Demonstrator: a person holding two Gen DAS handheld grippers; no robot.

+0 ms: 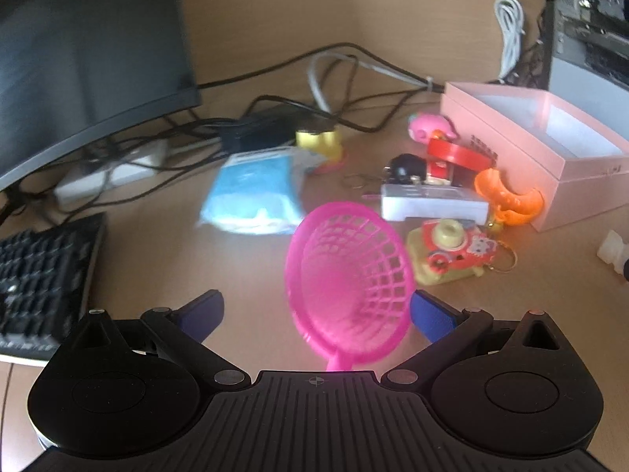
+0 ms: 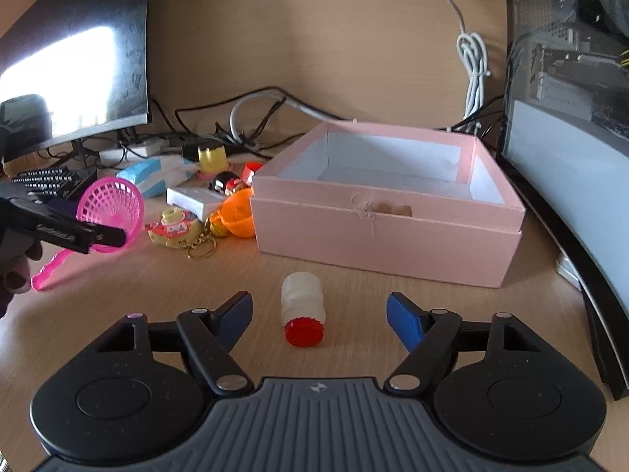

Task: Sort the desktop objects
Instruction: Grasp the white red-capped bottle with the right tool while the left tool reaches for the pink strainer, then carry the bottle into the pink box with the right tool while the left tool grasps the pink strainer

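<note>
Pink strainer (image 1: 348, 275) between spread fingers of left gripper (image 1: 316, 314), right pad at its rim. Right gripper (image 2: 318, 314) spread around small bottle (image 2: 302, 308) lying near pink box (image 2: 377, 232).

Both tools (image 1: 316, 314) (image 2: 318, 314) spread wide.
</note>
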